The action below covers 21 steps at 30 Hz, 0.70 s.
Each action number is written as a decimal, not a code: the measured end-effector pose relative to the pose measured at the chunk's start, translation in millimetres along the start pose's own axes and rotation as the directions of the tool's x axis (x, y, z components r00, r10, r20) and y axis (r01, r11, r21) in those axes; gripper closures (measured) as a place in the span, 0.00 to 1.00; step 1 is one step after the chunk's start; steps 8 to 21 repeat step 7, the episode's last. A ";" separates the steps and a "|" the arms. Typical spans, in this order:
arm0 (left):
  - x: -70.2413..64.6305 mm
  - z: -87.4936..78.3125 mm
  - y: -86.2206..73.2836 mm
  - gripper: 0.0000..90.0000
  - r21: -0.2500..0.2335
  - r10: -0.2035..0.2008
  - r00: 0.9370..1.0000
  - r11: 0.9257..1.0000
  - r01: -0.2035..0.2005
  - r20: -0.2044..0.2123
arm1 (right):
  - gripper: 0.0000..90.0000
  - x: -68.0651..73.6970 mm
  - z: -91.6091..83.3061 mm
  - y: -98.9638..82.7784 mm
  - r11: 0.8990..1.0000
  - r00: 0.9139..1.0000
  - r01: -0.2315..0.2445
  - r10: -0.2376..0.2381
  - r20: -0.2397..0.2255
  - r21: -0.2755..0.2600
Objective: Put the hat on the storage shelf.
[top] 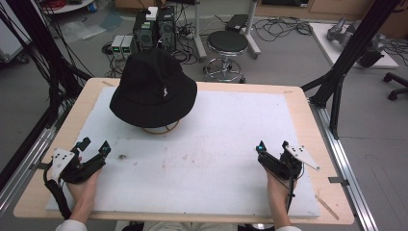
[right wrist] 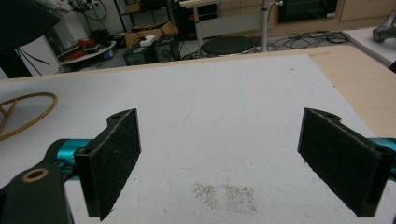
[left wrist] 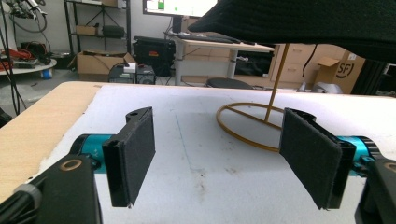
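Your left gripper (top: 95, 148) and right gripper (top: 272, 147) both rest with jaws spread wide, holding nothing. The soft black bucket hat (top: 154, 89) sits on a thin golden wire stand (left wrist: 261, 126), far-left on the white foam mat (top: 216, 144).

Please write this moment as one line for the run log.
left hand-held gripper: open, empty | right hand-held gripper: open, empty | hat: on stand, untouched | both near table front edge
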<state>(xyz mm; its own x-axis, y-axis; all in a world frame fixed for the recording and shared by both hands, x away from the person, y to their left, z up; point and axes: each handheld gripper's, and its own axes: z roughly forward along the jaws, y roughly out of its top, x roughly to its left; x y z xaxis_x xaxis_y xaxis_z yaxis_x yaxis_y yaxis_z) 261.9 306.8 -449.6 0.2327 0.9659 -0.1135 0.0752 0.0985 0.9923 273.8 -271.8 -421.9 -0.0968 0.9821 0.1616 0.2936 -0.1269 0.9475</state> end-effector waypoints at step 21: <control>0.4 0.1 -0.2 0.30 0.000 -0.004 1.000 1.000 0.004 -0.001 | 0.14 -0.5 0.5 -0.3 1.000 1.000 -0.005 0.005 0.000 0.003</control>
